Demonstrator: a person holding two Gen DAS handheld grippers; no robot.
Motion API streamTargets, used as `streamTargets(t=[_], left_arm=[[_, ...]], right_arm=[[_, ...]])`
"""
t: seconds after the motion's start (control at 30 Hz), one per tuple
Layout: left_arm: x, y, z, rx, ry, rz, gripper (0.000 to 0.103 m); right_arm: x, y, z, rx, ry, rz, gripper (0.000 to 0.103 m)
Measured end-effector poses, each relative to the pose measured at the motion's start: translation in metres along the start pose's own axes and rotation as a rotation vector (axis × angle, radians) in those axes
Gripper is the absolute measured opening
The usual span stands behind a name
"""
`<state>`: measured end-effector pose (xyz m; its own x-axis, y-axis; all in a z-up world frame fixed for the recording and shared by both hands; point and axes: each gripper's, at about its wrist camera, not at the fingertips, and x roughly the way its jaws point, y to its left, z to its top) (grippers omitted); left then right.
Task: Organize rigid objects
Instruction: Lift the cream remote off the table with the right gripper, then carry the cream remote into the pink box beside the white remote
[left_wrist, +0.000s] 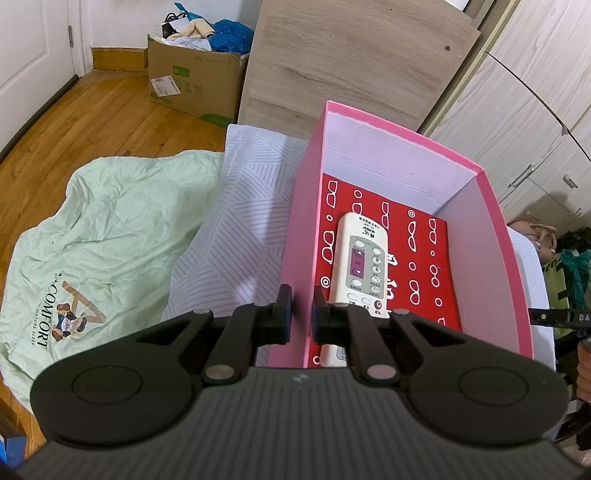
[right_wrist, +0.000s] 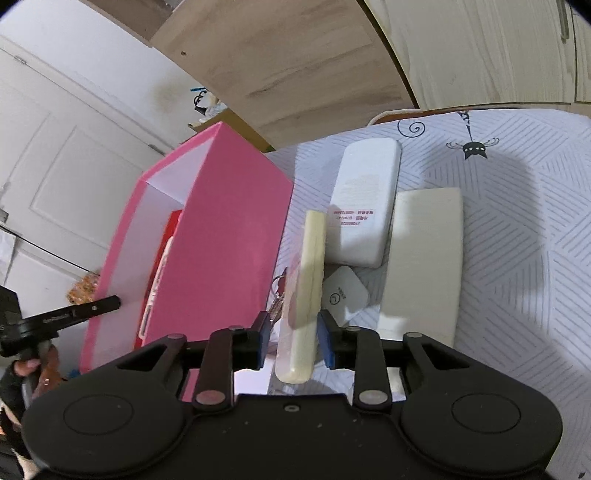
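Note:
A pink box (left_wrist: 491, 266) stands on the striped bedsheet (left_wrist: 236, 206). Inside it a white remote (left_wrist: 364, 258) lies on a red patterned card (left_wrist: 424, 258). My left gripper (left_wrist: 302, 314) is shut on the pink box's left wall, one finger outside and one inside. In the right wrist view, the pink box (right_wrist: 221, 240) is on the left. My right gripper (right_wrist: 294, 339) is open around a cream remote (right_wrist: 308, 280) standing on its edge; the left pad is clear of it. Beyond lie a white remote face down (right_wrist: 364, 206), a small white square device (right_wrist: 345, 295) and a cream flat block (right_wrist: 424, 266).
A keyring (right_wrist: 277, 295) lies between the pink box and the cream remote. A green quilt (left_wrist: 103, 236) covers the bed's left side. A cardboard box (left_wrist: 195, 81) sits on the wooden floor, with a wooden headboard (left_wrist: 351, 59) and wardrobe (left_wrist: 517, 122) behind. A person's hand (right_wrist: 22, 365) holds the left gripper.

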<state>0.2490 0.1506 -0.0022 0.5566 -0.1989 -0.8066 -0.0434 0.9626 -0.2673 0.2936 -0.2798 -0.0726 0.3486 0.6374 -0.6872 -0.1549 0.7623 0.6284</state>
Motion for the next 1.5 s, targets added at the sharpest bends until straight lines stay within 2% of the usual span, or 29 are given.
streamTargets(t=[0.17, 0.27, 0.4, 0.43, 0.6, 0.63, 0.7, 0.77, 0.87, 1.03, 1.13, 1.3, 1.5], left_arm=[[0.000, 0.000, 0.000, -0.003, 0.000, -0.003, 0.009], [0.000, 0.000, 0.000, -0.004, 0.001, -0.006, 0.009], [0.001, 0.001, 0.000, -0.004, 0.001, -0.007, 0.009], [0.001, 0.001, 0.000, -0.005, 0.002, -0.008, 0.010], [0.001, 0.002, 0.000, -0.007, 0.003, -0.013, 0.010], [0.001, 0.002, 0.000, -0.007, 0.003, -0.013, 0.010], [0.002, 0.001, 0.000, -0.006, 0.004, -0.014, 0.010], [0.002, 0.002, 0.000, -0.007, 0.004, -0.014, 0.010], [0.002, 0.002, 0.000, -0.008, 0.005, -0.017, 0.010], [0.002, 0.003, 0.000, -0.010, 0.007, -0.019, 0.010], [0.002, 0.004, 0.000, -0.012, 0.007, -0.022, 0.010], [0.002, 0.007, -0.001, -0.017, 0.008, -0.025, 0.010], [0.003, 0.006, -0.002, -0.005, 0.007, -0.018, 0.010]], right_arm=[[0.016, -0.010, 0.004, 0.031, 0.034, -0.043, 0.042], [0.022, -0.017, 0.006, 0.058, 0.043, -0.040, 0.042], [0.023, -0.021, 0.009, 0.068, 0.018, -0.022, 0.056], [0.023, -0.021, 0.009, 0.069, 0.011, -0.015, 0.057], [0.025, -0.007, 0.006, -0.035, 0.015, -0.047, 0.057], [0.025, -0.004, 0.005, -0.045, 0.024, -0.053, 0.055], [0.022, -0.001, 0.003, -0.052, 0.026, -0.062, 0.041], [0.014, 0.004, 0.003, -0.090, 0.007, -0.083, 0.032], [0.005, 0.012, 0.005, -0.109, -0.016, -0.065, 0.024], [-0.002, 0.024, 0.001, -0.163, -0.007, 0.002, 0.024], [0.005, 0.032, -0.002, -0.183, 0.015, -0.001, 0.026], [0.020, 0.053, -0.010, -0.277, 0.031, -0.120, 0.028], [0.014, 0.065, -0.010, -0.302, -0.030, -0.214, 0.023]])
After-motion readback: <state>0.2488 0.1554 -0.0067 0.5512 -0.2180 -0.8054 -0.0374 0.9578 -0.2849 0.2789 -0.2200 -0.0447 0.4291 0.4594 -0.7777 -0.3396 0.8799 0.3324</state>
